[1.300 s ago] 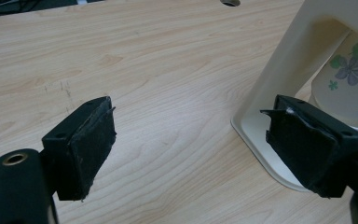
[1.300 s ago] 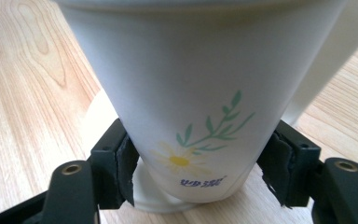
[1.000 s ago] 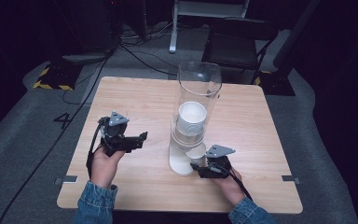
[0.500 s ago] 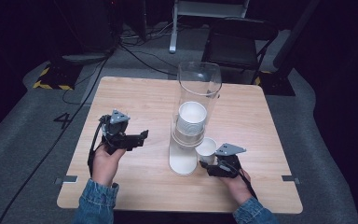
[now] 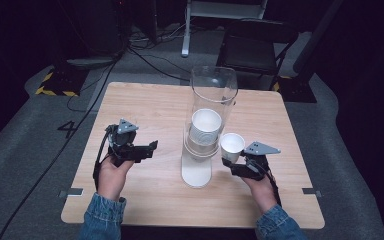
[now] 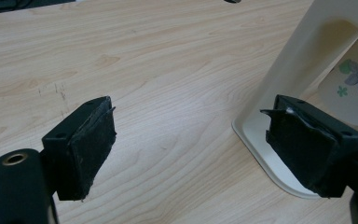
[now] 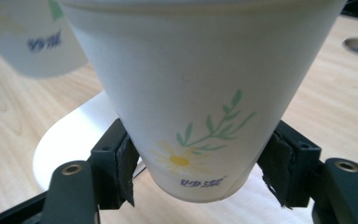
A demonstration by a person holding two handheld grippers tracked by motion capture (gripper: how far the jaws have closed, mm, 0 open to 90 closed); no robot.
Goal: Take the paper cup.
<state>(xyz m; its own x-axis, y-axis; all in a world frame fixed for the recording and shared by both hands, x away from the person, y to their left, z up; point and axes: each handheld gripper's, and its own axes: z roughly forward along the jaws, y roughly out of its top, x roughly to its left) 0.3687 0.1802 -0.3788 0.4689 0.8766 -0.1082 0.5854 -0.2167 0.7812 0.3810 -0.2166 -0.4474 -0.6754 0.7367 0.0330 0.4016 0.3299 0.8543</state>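
High view first: the right gripper is pinching a white paper cup just to the right of the clear dispenser tube, lifted off the table. From up there you can't really see where the pads meet the cup, since the grey plate and the hand cover that bit. The tube's glassy wall also makes it hard to count what's stacked inside; I can make out one cup near the middle and something smeared below it. The person is cut off at the bottom edge, just denim cuffs and hands.

Right gripper view sorts out the grip: both black pads squeeze the lower part of the cup from either side, and you can read a daisy print and small blue lettering that the overhead shot doesn't resolve at all. The cup's rim is cropped off the top. Behind it there's the white base of the dispenser and another printed cup, blurry, top left.

Left gripper view has its jaws spread wide with nothing between them, hovering over bare wood, the dispenser base off to one side. The left gripper sits well apart from the tube.

Surface is pale wood-grain laminate. Room around it is dark, grey carpet, cables on the floor, a black chair behind the table.
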